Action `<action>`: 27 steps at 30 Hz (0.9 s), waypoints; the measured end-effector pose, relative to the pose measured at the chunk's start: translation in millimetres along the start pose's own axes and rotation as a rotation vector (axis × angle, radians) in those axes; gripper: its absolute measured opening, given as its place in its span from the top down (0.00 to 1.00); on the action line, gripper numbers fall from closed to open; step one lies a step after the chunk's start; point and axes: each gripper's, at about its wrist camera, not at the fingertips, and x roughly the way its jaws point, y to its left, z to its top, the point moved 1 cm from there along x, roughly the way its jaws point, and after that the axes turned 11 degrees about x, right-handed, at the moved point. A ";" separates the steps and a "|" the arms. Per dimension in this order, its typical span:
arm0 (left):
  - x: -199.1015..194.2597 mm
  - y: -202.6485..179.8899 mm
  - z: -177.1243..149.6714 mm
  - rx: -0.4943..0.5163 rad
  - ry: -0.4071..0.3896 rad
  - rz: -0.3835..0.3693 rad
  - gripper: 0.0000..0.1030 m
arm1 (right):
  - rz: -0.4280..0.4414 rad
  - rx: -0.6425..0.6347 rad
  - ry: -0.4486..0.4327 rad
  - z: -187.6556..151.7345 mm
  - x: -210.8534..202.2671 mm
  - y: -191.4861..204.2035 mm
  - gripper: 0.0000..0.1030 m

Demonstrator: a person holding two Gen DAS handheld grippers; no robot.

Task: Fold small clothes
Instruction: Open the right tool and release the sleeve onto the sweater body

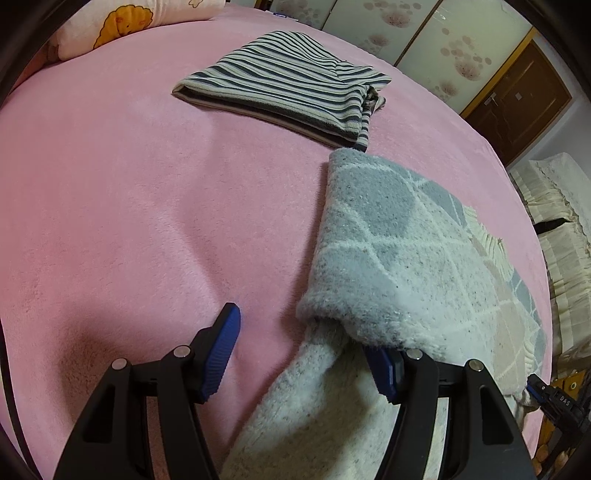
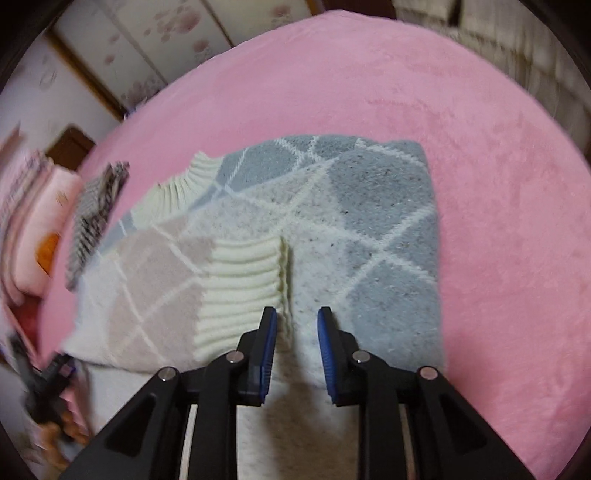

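Note:
A fuzzy grey and white diamond-patterned sweater [image 1: 399, 251] lies partly folded on the pink bed. My left gripper [image 1: 306, 343] is open at the sweater's near edge; its right finger is partly hidden under the folded fabric and its left finger is over the bare blanket. In the right wrist view the sweater [image 2: 332, 221] shows a cream ribbed cuff [image 2: 243, 291] folded onto its body. My right gripper [image 2: 297, 325] is open just above the sweater, beside the cuff's edge, holding nothing. A striped garment [image 1: 288, 81] lies folded further up the bed.
The pink blanket [image 1: 129, 184] covers the bed. A cartoon-print pillow [image 1: 122, 26] lies at the far left. Wardrobe doors [image 1: 443, 44] and a wooden door [image 1: 524, 96] stand beyond the bed. The right gripper shows at the bed's right edge [image 1: 554, 398].

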 end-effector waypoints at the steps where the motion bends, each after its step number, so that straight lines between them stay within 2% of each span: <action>1: -1.3 0.3 -0.9 0.004 0.001 0.002 0.37 | -0.032 -0.034 -0.015 -3.7 -0.9 4.7 0.78; 7: -15.4 9.7 -5.7 0.014 0.010 0.000 0.37 | -0.111 -0.102 -0.052 -9.7 -4.1 14.8 0.78; 9: -21.9 13.3 -6.4 0.018 0.008 0.001 0.37 | -0.106 -0.101 -0.055 -11.4 -8.7 13.8 0.78; 14: -48.9 27.6 -4.6 0.014 -0.040 0.103 0.37 | -0.088 -0.108 -0.091 -18.0 -24.0 16.8 0.78; 18: -63.2 34.3 0.8 -0.044 -0.071 0.088 0.37 | -0.057 -0.131 -0.132 -22.5 -37.5 28.5 0.78; 22: -65.5 11.7 9.7 -0.013 -0.088 0.042 0.37 | -0.025 -0.172 -0.164 -25.1 -44.5 49.5 0.78; 27: -46.7 -47.4 24.8 0.106 -0.092 -0.023 0.37 | -0.001 -0.209 -0.167 -28.1 -36.6 73.1 0.78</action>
